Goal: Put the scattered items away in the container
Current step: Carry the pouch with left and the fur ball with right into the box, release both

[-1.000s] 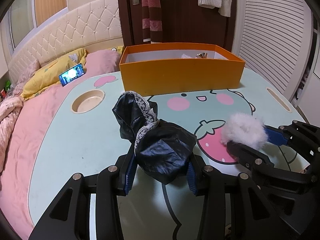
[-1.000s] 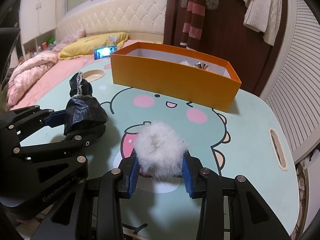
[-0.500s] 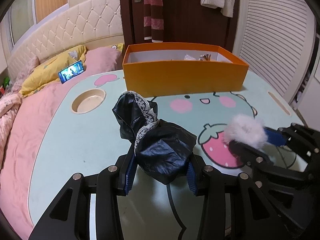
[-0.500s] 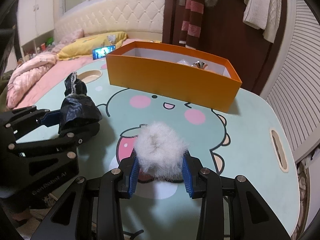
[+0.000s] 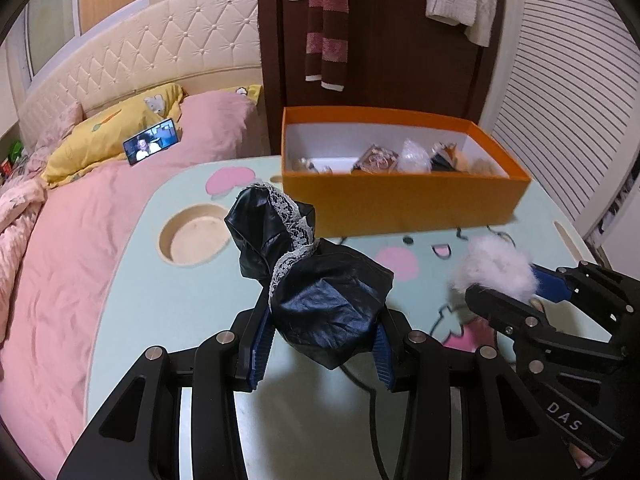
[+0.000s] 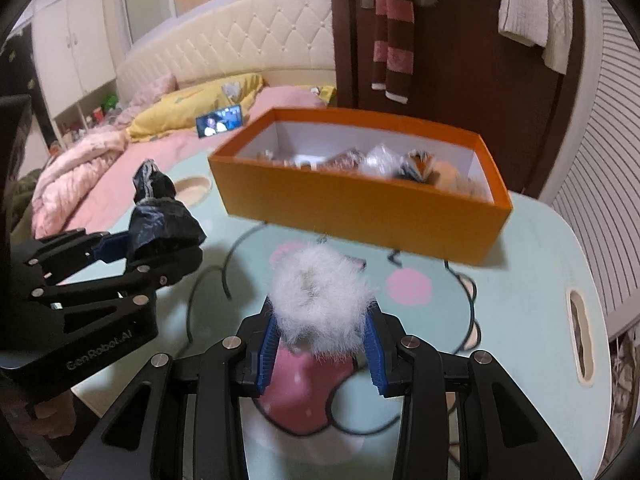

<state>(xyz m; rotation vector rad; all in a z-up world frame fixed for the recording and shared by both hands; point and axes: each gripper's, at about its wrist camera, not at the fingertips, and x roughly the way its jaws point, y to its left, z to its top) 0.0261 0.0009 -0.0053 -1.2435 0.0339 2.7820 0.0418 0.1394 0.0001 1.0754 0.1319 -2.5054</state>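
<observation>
two handheld grippers hang above a mint-green cartoon worktop in a bedroom, each carrying an item. the left gripper pinches a black hair bow with a strip of white lace between its blue pads, the bow standing up out of the jaws and clear of the surface. beside it, the right gripper is clamped on a white fluffy pom-pom, its fur spilling over both pads. both items are held on the near side of the orange box, which sits at the far edge of the worktop with its top open; neither is over it yet. inside the box lie several small wrapped and shiny pieces, too blurred to name. a round cup recess shows in the worktop to the left of the bow, and a slot handle near the right edge. behind, a phone with a lit screen leans on a yellow pillow on the pink bed, and a striped scarf hangs on the dark door.
</observation>
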